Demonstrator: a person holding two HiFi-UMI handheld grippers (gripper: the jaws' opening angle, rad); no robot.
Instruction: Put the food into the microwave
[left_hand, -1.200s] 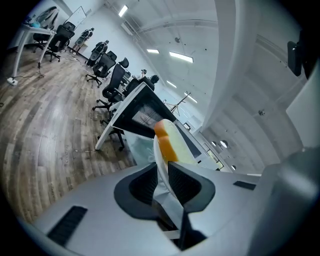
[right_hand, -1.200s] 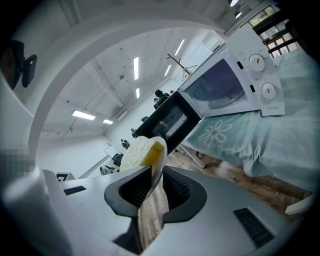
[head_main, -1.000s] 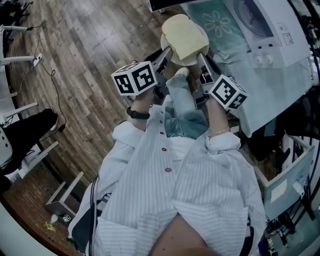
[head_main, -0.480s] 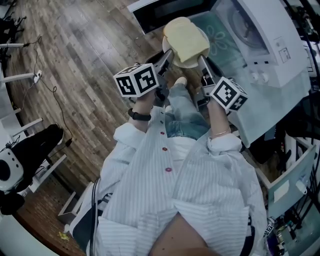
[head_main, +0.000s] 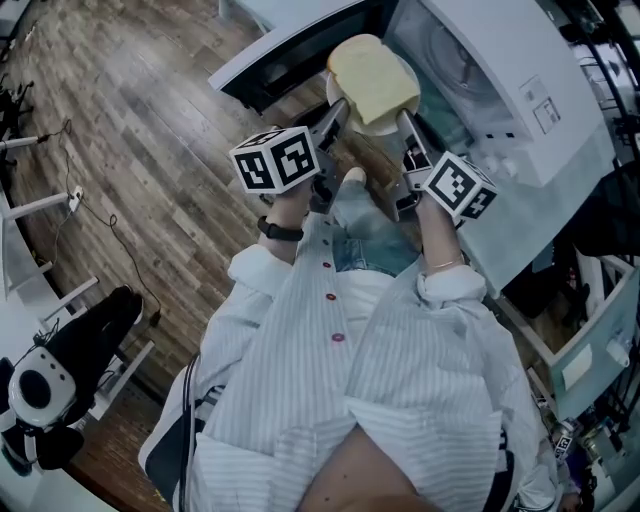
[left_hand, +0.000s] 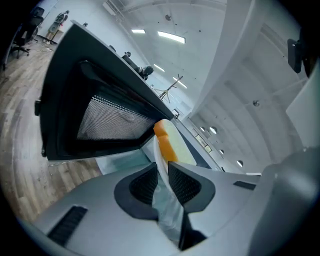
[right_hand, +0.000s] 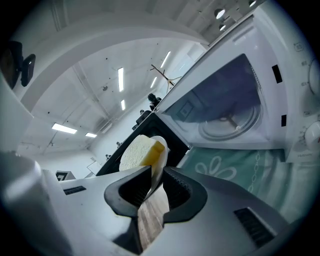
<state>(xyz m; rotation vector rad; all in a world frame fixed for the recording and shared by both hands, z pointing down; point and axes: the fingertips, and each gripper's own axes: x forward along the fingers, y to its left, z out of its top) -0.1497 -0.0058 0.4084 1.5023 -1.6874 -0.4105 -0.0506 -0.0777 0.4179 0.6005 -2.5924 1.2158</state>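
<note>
A thick pale slice of bread (head_main: 372, 78) lies on a white plate (head_main: 378, 126), held in the air between both grippers. My left gripper (head_main: 338, 108) is shut on the plate's left rim, my right gripper (head_main: 401, 117) on its right rim. Just beyond stands the white microwave (head_main: 500, 70) with its dark door (head_main: 290, 50) swung open to the left. In the left gripper view the gripper (left_hand: 162, 175) clamps the plate (left_hand: 167, 210), with the bread (left_hand: 170, 145) before the door (left_hand: 100, 115). The right gripper (right_hand: 155, 185) pinches the plate (right_hand: 159, 160) under the bread (right_hand: 137, 152), facing the microwave's cavity (right_hand: 235, 110).
The microwave stands on a green flower-patterned cloth (right_hand: 235, 167) over a table. Its glass turntable (right_hand: 230, 122) shows inside. Wooden floor (head_main: 130, 170) lies to the left, with chair legs and cables at the far left. Shelves with clutter (head_main: 590, 370) stand at the right.
The plate with the bread has come closer to the microwave. The open door and the cavity now show fully past the plate. Both grippers keep their hold.
</note>
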